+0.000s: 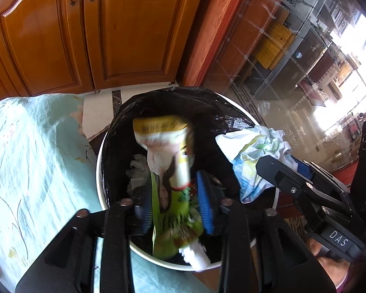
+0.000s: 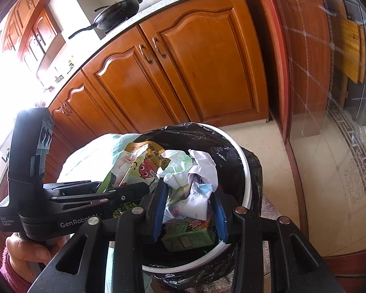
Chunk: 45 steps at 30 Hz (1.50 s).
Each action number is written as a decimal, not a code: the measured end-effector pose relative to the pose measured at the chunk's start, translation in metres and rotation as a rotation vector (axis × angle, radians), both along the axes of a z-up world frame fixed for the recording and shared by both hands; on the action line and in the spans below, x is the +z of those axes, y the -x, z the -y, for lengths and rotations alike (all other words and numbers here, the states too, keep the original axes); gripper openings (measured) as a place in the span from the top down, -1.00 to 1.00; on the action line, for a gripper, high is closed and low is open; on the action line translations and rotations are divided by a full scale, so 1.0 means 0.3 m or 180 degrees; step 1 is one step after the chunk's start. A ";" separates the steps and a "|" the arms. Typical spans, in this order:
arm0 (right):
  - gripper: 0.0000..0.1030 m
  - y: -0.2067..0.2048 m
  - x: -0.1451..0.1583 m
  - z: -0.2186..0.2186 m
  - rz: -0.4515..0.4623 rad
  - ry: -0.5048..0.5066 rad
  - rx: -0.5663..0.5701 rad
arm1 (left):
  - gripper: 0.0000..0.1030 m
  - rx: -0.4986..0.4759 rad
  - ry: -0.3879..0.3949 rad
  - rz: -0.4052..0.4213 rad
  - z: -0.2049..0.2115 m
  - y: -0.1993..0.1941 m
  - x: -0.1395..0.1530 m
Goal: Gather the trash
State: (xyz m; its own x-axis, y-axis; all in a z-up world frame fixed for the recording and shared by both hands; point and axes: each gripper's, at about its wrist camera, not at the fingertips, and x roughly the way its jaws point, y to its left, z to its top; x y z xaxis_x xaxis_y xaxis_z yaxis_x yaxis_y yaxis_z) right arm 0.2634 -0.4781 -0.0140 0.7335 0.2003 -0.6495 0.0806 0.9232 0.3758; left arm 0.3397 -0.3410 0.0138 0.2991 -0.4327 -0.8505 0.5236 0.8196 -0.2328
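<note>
A white round bin (image 1: 100, 171) (image 2: 247, 183) with a black liner stands below both grippers. My left gripper (image 1: 175, 207) hangs over it with its blue pads apart. A green and yellow snack bag (image 1: 173, 161) sits loosely between them, blurred. From the right wrist view, the left gripper (image 2: 144, 188) shows side-on with the snack bag (image 2: 144, 161) at its tip. My right gripper (image 2: 189, 211) is shut on a crumpled white paper wrapper (image 2: 197, 202) above the bin's rim. The same right gripper (image 1: 285, 164) and paper (image 1: 253, 146) appear at the right in the left wrist view.
In the bin lie a green carton (image 2: 188, 236) and white tissue (image 1: 136, 171). Wooden cabinets (image 2: 183, 73) stand behind, with a wok (image 2: 119, 12) on the counter. A pale blue cloth (image 1: 36, 158) lies left of the bin. A glass door (image 1: 292, 61) is at right.
</note>
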 end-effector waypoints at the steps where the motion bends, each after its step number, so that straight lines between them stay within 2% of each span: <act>1: 0.10 0.001 0.000 0.004 0.0005 -0.0021 -0.0008 | 0.07 0.0018 0.0006 0.0023 -0.006 0.005 0.006; 3: 0.01 0.005 0.000 0.009 0.0007 -0.0067 -0.0022 | 0.04 0.0026 0.0031 0.0064 -0.016 0.019 0.018; 9: 0.00 0.032 0.015 0.003 0.0052 -0.0126 -0.0032 | 0.04 0.0076 0.0096 0.0132 -0.074 0.062 0.040; 19: -0.01 0.122 0.044 -0.038 0.0200 -0.0229 -0.0065 | 0.02 0.0324 0.0397 0.0216 -0.236 0.174 0.071; 23: -0.24 0.183 0.046 -0.074 0.0293 -0.0293 -0.0100 | -0.12 0.0474 0.0512 0.0296 -0.313 0.245 0.077; 25: -0.27 0.212 0.049 -0.097 0.0333 -0.0307 -0.0101 | -0.29 0.0562 0.0549 0.0356 -0.358 0.287 0.080; 27: -0.38 0.243 0.052 -0.131 0.0387 -0.0280 -0.0074 | -0.52 0.0658 0.0592 0.0451 -0.400 0.332 0.084; 28: -0.50 0.262 0.055 -0.149 0.0423 -0.0252 -0.0075 | -0.54 0.0711 0.0596 0.0494 -0.422 0.352 0.083; 32: -0.69 0.344 0.056 -0.220 0.0590 -0.0186 -0.0101 | -0.55 0.0862 0.0661 0.0581 -0.510 0.419 0.071; 39: -0.79 0.452 0.043 -0.307 0.0806 -0.0138 -0.0211 | -0.55 0.1040 0.0770 0.0773 -0.632 0.532 0.059; 45: -0.86 0.538 0.042 -0.377 0.0997 0.0030 -0.0199 | -0.56 0.1096 0.0771 0.0965 -0.681 0.628 0.068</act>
State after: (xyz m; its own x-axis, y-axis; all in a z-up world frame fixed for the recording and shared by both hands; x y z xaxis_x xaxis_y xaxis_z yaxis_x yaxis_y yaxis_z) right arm 0.1020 -0.3649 -0.0015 0.9088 0.1434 -0.3918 0.0192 0.9237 0.3826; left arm 0.1514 -0.1366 0.0341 0.6762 -0.4397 -0.5911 0.3065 0.8975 -0.3170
